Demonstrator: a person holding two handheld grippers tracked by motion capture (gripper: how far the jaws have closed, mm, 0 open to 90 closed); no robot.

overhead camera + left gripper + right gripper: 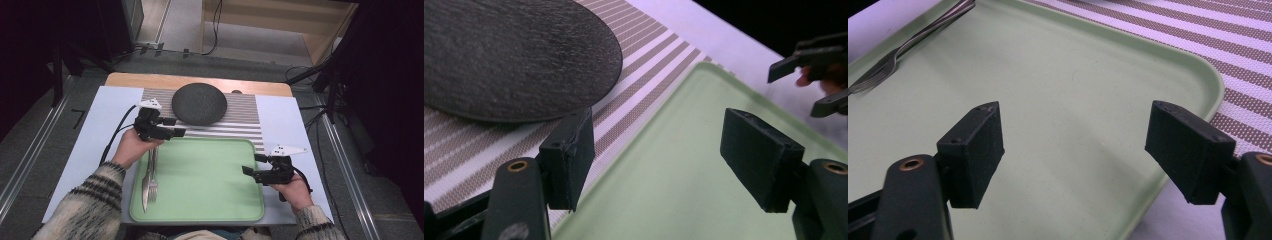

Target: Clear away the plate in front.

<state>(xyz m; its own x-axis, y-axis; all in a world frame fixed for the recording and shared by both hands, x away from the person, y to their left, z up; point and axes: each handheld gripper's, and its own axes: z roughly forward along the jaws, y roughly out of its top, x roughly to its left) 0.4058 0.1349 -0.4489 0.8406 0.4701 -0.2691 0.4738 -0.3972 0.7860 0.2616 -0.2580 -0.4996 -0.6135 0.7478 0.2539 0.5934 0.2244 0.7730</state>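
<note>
A green tray (200, 180) lies under both grippers. Just past the left gripper (177, 127) sits a striped mat (245, 117), and on it, close ahead of that gripper's tips, a dark round plate (199, 103). A knife (145, 187) and fork (153, 182) lie side by side along the tray's left edge, right behind the left gripper, below the hand. Its jaws are spread wide with nothing between them. The right gripper (251, 165) hovers over the tray's right edge, jaws also apart and empty.

Grey floor (240, 57) with cables, pale wooden furniture (280, 22) beyond, dark sides.
</note>
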